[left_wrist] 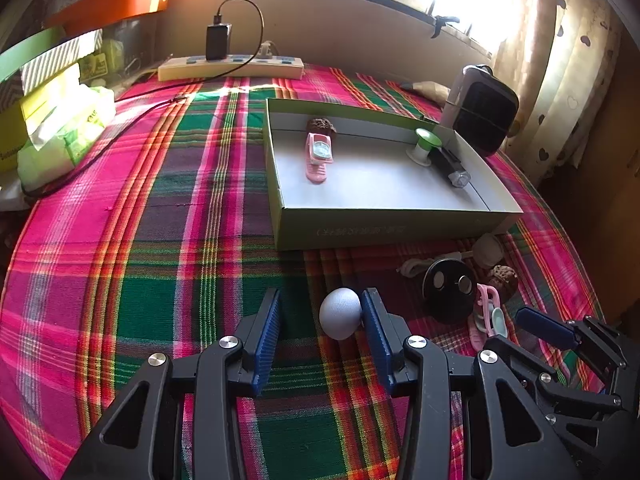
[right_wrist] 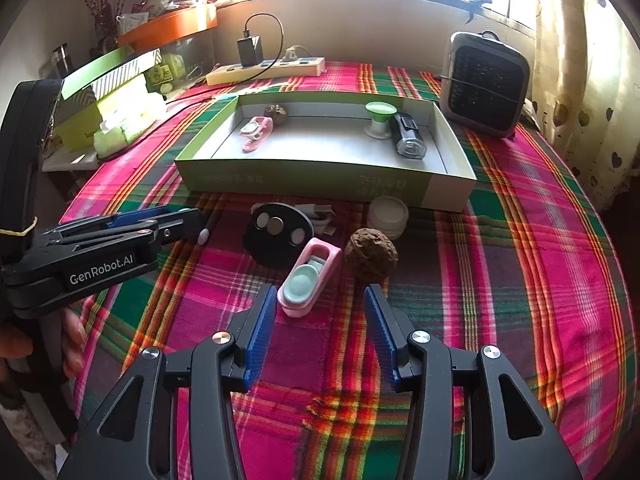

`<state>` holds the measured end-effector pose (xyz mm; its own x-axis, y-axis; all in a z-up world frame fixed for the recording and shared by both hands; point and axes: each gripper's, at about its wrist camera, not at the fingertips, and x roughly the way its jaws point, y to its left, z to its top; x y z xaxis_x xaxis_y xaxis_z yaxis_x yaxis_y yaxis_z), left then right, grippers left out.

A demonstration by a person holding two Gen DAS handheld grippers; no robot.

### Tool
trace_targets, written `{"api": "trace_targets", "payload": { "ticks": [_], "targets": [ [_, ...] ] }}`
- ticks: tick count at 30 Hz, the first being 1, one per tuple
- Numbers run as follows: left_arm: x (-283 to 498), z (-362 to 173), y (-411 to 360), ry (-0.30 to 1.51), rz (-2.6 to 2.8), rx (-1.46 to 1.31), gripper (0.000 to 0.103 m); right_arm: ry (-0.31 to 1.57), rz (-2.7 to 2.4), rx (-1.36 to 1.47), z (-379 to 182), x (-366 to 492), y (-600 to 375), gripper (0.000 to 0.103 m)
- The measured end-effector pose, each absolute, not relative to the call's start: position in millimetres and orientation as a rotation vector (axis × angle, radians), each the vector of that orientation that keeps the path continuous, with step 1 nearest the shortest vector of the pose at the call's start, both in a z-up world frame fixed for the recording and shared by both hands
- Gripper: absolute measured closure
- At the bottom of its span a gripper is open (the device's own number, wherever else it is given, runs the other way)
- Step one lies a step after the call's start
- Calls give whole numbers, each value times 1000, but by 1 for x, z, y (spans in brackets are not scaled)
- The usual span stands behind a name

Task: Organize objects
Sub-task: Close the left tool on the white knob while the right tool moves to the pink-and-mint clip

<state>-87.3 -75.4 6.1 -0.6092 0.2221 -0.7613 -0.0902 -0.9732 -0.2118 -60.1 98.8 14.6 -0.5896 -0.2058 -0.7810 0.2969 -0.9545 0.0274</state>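
Observation:
A shallow green-sided box [left_wrist: 384, 224] [right_wrist: 320, 182] lies on the plaid cloth. It holds a pink clip [left_wrist: 318, 156], a walnut [left_wrist: 320, 126], a green-topped spool [left_wrist: 426, 146] and a black torch [left_wrist: 450, 166]. My left gripper [left_wrist: 320, 322] is open around a white egg-shaped object [left_wrist: 340, 312], which rests against its right finger. My right gripper [right_wrist: 320, 322] is open just in front of a pink clip with a mint pad [right_wrist: 310, 280]. Beside that clip lie a walnut [right_wrist: 372, 256], a black disc [right_wrist: 278, 232] and a white round jar [right_wrist: 388, 212].
A small dark heater [right_wrist: 486, 82] stands at the back right. A power strip with a charger [left_wrist: 230, 66] lies along the back wall. Tissue packs and boxes [left_wrist: 60, 120] are stacked at the left. A curtain [left_wrist: 560, 60] hangs at the right.

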Motion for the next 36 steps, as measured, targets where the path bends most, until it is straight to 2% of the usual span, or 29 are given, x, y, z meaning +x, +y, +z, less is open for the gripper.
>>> {"api": "trace_targets", "payload": {
  "ticks": [22,32,36],
  "targets": [
    [-88,6,-71,-181,2648,-1313,62,104,-2549,1264,5,-73,100,56],
    [-88,7,-68,-162,2663,-1301,62,158,-2561,1235,3,-80,97,56],
    [-88,6,-69,-166,2671,-1296,62,151,-2558,1232,3,-81,100,62]
  ]
}}
